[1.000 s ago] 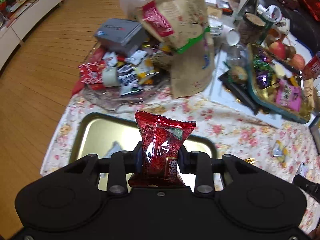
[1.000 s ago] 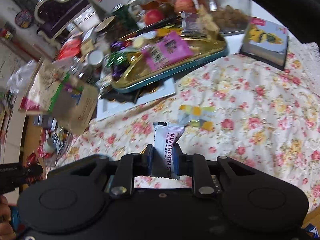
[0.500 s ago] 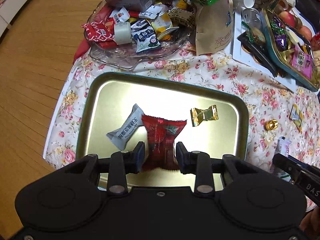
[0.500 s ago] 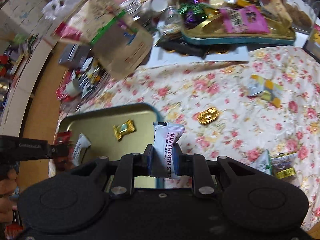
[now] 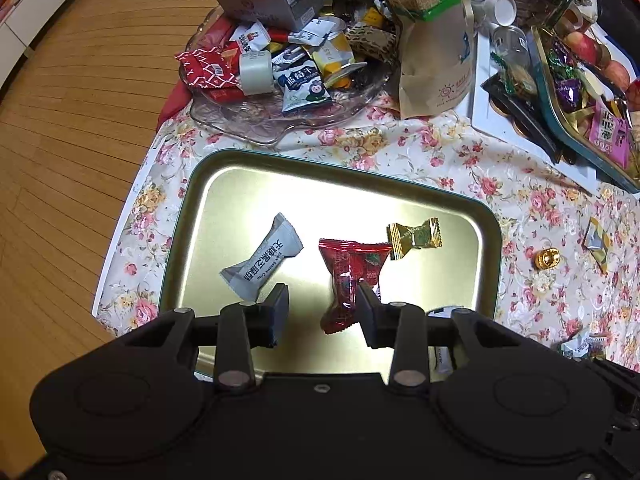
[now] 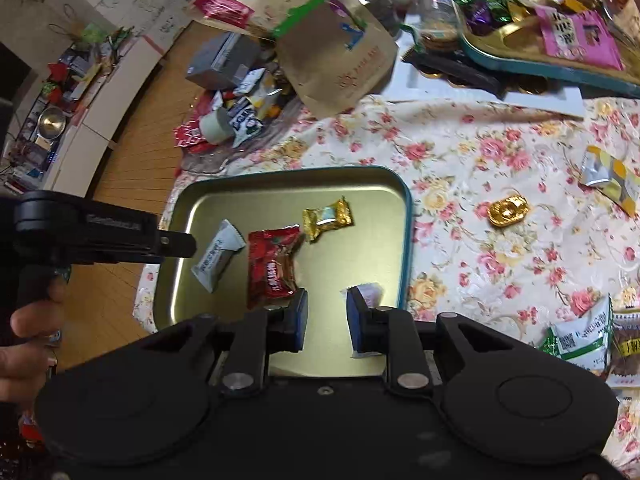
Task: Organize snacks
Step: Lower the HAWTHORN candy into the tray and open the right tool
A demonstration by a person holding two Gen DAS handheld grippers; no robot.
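Left wrist view — left gripper (image 5: 320, 312) over the gold tray (image 5: 490, 224).
Jaws just opening, apart, red candy (image 5: 352, 272) loose between them — right gripper (image 6: 326, 320) jaws apart too.

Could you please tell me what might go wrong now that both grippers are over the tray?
1. The left gripper has just been opening, and the red candy between its jaws leans on one finger; pulling away could drag it along.
2. The white packet sits against a finger of the open right gripper, close to the tray rim; it might cling or tip over the edge.
3. The grippers are close together and could bump.
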